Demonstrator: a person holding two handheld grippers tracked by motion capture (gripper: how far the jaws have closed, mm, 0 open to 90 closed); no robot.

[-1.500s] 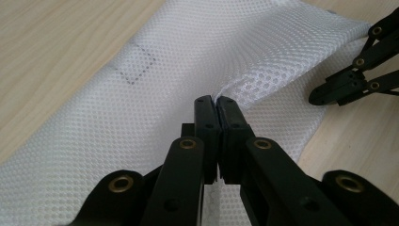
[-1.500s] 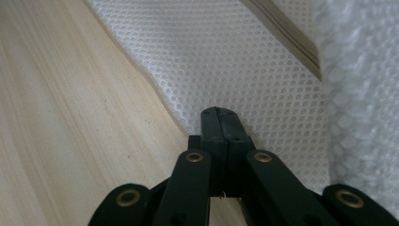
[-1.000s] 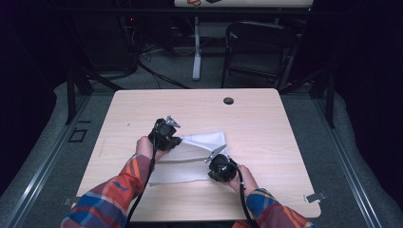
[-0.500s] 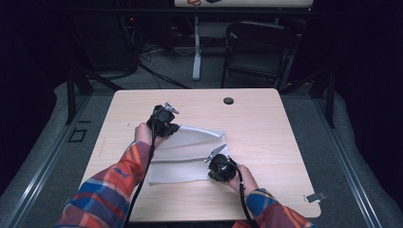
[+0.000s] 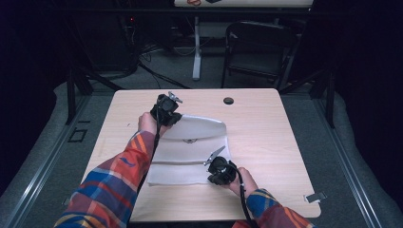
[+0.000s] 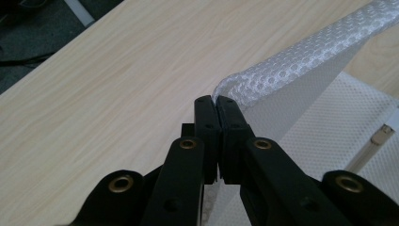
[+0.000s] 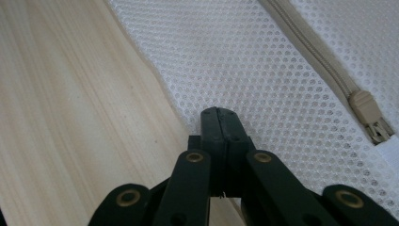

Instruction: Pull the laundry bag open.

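Observation:
A white mesh bag [image 5: 190,152] with a beige zipper [image 7: 367,117] lies on the light wood table [image 5: 266,123]. My left gripper [image 5: 167,113] is at the bag's far left corner, shut on the mesh bag [image 6: 291,70], with the fabric coming out of its tips [image 6: 215,101]. That corner is raised off the table, and the cloth hangs from it in a curved fold. My right gripper [image 5: 217,172] is at the bag's near right corner. Its jaws are shut, and its tips [image 7: 219,113] rest on the flat mesh bag [image 7: 263,61] just inside the edge.
A small black round thing [image 5: 228,100] sits near the table's far edge. A grey clip [image 5: 314,196] sticks out at the near right corner. A dark chair [image 5: 256,47] and a white post [image 5: 196,47] stand beyond the table. Bare wood lies to both sides of the bag.
My left gripper has moved up and toward the far side of the table, drawing the bag's corner with it so the cloth stands higher. The right gripper has stayed put.

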